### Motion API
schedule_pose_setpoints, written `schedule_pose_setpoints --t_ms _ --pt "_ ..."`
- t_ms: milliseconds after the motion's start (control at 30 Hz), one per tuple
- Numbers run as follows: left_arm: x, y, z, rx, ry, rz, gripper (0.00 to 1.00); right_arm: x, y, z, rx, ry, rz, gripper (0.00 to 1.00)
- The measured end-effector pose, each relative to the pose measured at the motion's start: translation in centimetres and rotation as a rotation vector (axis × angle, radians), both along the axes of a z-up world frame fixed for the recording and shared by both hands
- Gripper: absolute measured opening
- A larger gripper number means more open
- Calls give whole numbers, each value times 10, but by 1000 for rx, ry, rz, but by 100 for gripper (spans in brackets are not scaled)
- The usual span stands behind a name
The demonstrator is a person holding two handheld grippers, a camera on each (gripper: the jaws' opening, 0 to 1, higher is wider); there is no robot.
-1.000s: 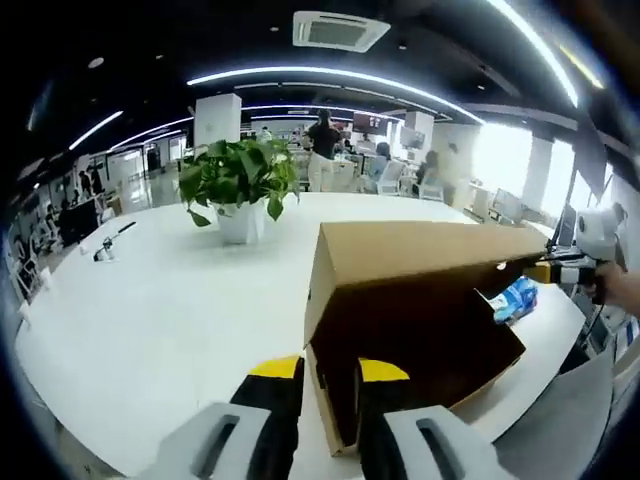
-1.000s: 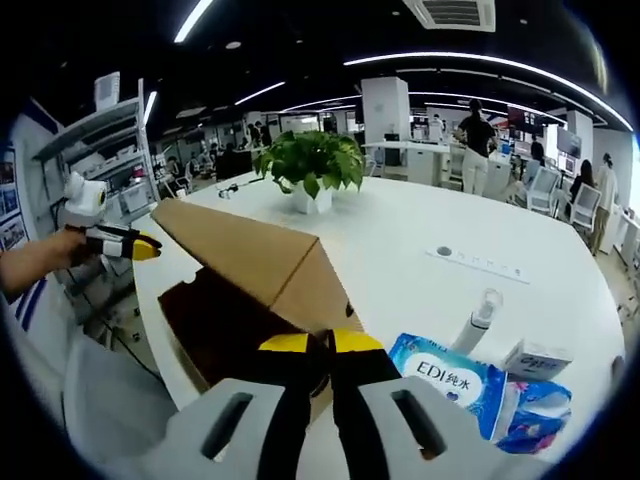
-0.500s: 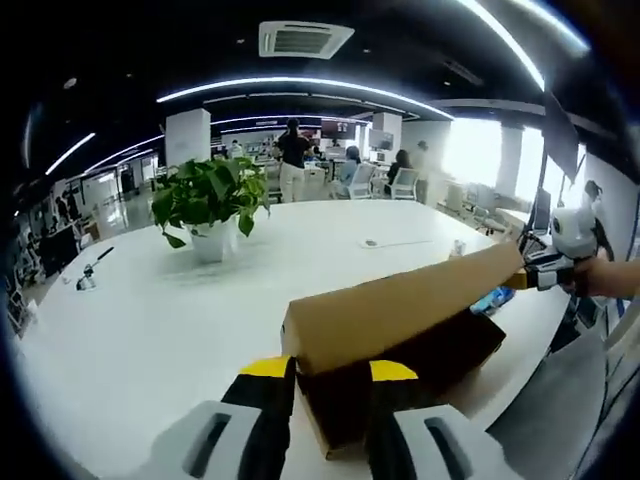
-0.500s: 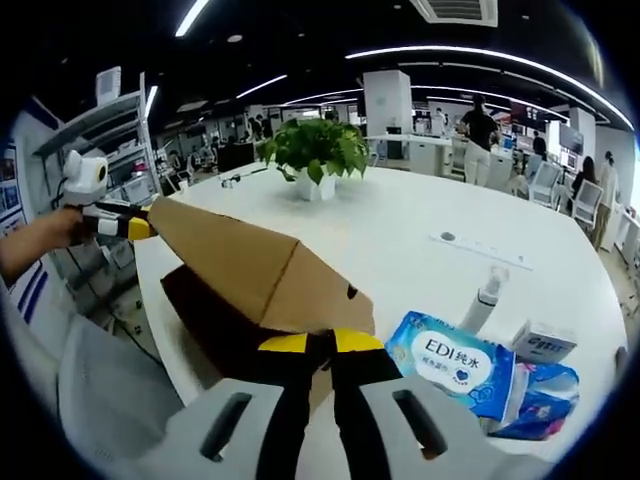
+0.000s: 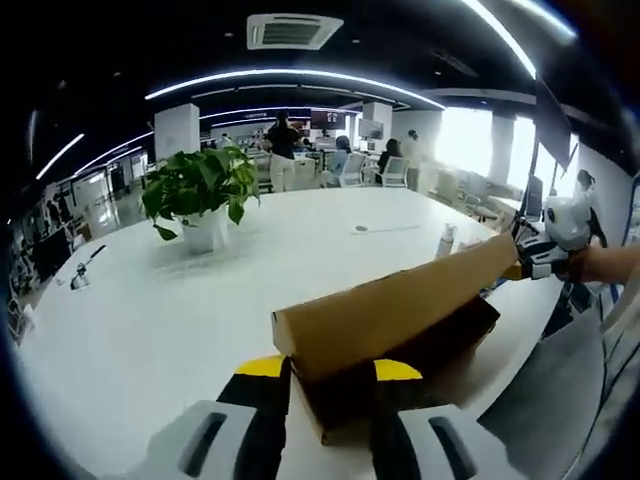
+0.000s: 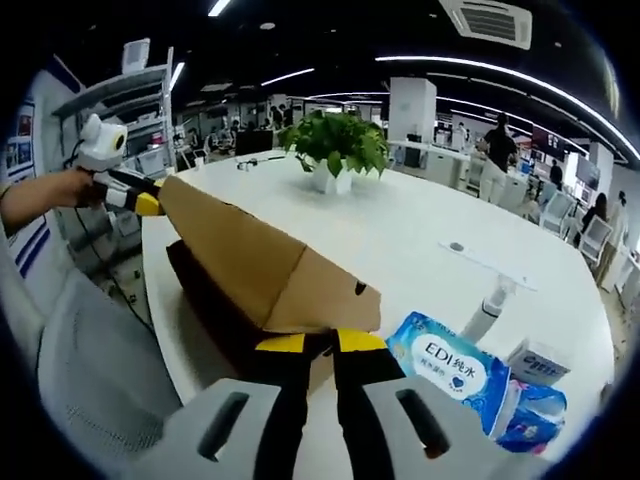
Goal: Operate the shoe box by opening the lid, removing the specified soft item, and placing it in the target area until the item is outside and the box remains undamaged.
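Note:
A brown cardboard shoe box [image 5: 400,345] lies on the white table [image 5: 150,330], with its lid [image 5: 390,305] lowered to a shallow slant over the dark inside. My left gripper [image 5: 331,384] is shut on the lid's near end, and it appears again at the lid's far corner [image 6: 148,203]. My right gripper [image 6: 322,352] is shut on the other end of the lid [image 6: 250,265], and it appears again at the far tip [image 5: 530,265]. The soft item inside is hidden.
A potted plant [image 5: 200,195] stands mid-table. A blue tissue pack [image 6: 455,365], a spray bottle [image 6: 492,305], a small box [image 6: 538,362] and a blue wrapper [image 6: 530,415] lie right of the box. The table edge runs along the box. People stand far behind.
The lid has come down from a steep, wide-open angle to a low slant over the box. Both grippers stayed on its ends and both views shifted with them.

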State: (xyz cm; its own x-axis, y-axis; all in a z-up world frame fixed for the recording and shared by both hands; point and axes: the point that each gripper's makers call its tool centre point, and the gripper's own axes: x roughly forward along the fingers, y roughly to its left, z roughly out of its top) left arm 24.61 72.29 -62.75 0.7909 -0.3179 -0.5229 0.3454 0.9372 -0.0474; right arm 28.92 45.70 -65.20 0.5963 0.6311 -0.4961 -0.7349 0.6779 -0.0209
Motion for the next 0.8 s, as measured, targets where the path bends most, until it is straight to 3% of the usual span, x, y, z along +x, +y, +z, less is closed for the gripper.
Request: schedule_pose_setpoints --t_ms 367,800 --pt "-11 -8 -12 8 43 -36 37 -15 7 -8 -55 -48 115 19" --pt "-16 -8 -27 14 73 -55 40 -29 10 -19 -53 -7 183 29"
